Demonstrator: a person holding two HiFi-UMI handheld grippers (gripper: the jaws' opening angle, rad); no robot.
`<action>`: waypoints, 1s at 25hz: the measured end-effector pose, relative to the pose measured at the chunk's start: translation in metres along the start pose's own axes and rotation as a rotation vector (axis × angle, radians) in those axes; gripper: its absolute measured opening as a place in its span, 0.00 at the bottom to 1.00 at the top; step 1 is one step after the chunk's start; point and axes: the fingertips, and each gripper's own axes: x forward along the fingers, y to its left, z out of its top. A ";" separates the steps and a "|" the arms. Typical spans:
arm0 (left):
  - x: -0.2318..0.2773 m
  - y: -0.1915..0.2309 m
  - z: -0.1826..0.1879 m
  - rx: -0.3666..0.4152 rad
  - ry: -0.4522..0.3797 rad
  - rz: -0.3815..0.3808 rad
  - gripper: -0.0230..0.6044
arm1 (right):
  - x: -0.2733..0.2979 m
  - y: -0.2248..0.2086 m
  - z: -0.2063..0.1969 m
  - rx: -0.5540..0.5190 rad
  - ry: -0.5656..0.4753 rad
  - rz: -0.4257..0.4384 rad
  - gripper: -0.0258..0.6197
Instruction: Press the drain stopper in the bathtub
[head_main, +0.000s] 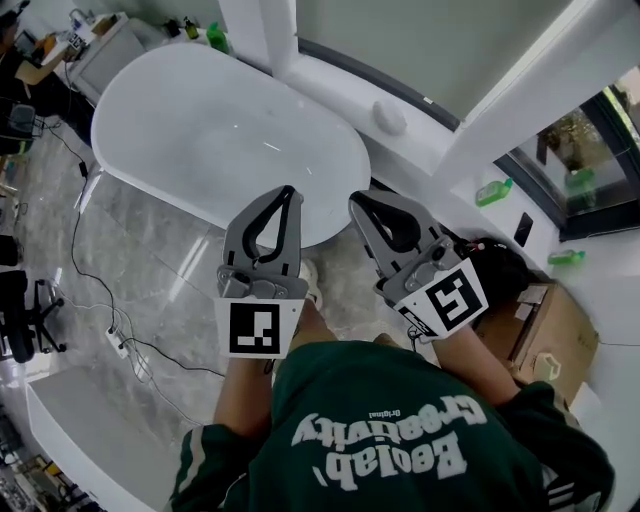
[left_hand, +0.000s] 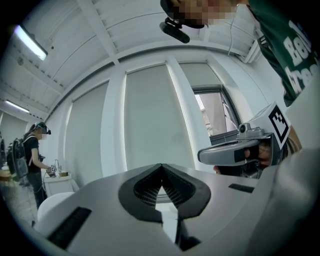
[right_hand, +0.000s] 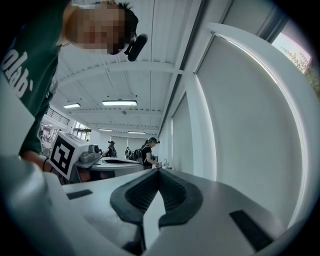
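A white oval bathtub (head_main: 200, 120) stands on the marble floor, seen from above in the head view. I cannot make out its drain stopper. Both grippers are held level, side by side, over the tub's near end. My left gripper (head_main: 290, 191) is shut, its tips meeting with nothing between them, as the left gripper view (left_hand: 161, 167) also shows. My right gripper (head_main: 354, 199) is shut and empty too, its tips together in the right gripper view (right_hand: 159, 172). Each gripper view shows the other gripper beside it: the right one (left_hand: 235, 152) and the left one (right_hand: 107, 162).
A white ledge with a round knob (head_main: 390, 118) runs behind the tub. Green bottles (head_main: 493, 192) stand on the sill at right, and a cardboard box (head_main: 545, 320) sits below. Cables and a power strip (head_main: 118, 343) lie on the floor at left. Other people (left_hand: 32, 155) stand further off.
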 end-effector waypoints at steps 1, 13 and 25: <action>-0.002 0.000 -0.005 -0.014 0.005 0.006 0.04 | -0.001 0.001 -0.003 0.003 0.001 0.001 0.06; 0.009 -0.004 -0.043 -0.051 0.045 0.020 0.04 | -0.002 -0.014 -0.026 0.033 0.019 -0.021 0.06; 0.091 0.089 -0.042 -0.025 0.048 -0.004 0.05 | 0.108 -0.062 -0.034 0.075 0.048 -0.018 0.06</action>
